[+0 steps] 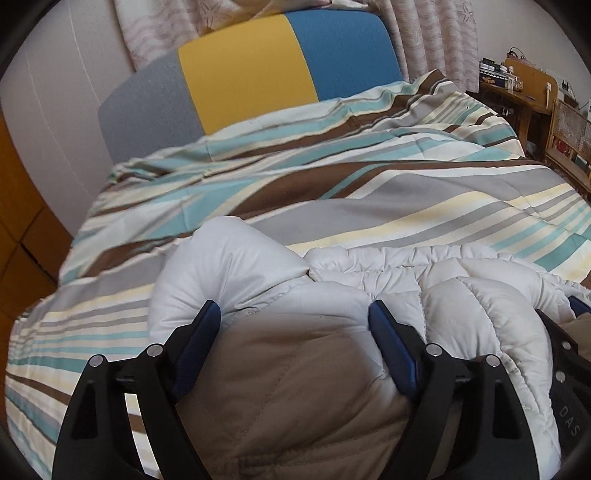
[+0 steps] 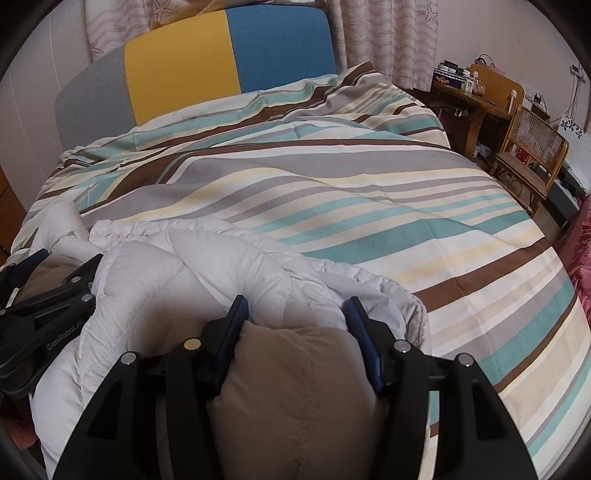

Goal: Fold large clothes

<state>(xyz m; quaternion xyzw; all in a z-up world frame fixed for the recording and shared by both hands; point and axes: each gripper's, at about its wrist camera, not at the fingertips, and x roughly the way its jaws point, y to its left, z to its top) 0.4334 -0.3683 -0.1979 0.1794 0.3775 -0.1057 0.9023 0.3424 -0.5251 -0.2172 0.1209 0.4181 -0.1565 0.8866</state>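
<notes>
A white quilted puffer jacket (image 1: 461, 291) with a tan lining (image 1: 295, 387) lies bunched at the near edge of the striped bed (image 1: 369, 177). My left gripper (image 1: 295, 310) has its jaws around a thick fold of the jacket, blue fingers (image 1: 391, 343) pressing its sides. My right gripper (image 2: 295, 306) likewise clamps a puffy fold of the jacket (image 2: 221, 266), tan lining (image 2: 295, 387) between the jaws. The right gripper shows at the right edge of the left wrist view (image 1: 565, 354). The left gripper shows at the left of the right wrist view (image 2: 44, 295).
The striped duvet (image 2: 369, 192) covers the bed. A grey, yellow and blue headboard (image 2: 207, 59) stands at the far end before curtains (image 2: 388, 33). A wooden desk (image 2: 476, 96) and a cane chair (image 2: 532, 155) stand at the right. A pink cloth (image 2: 581, 258) lies at the far right.
</notes>
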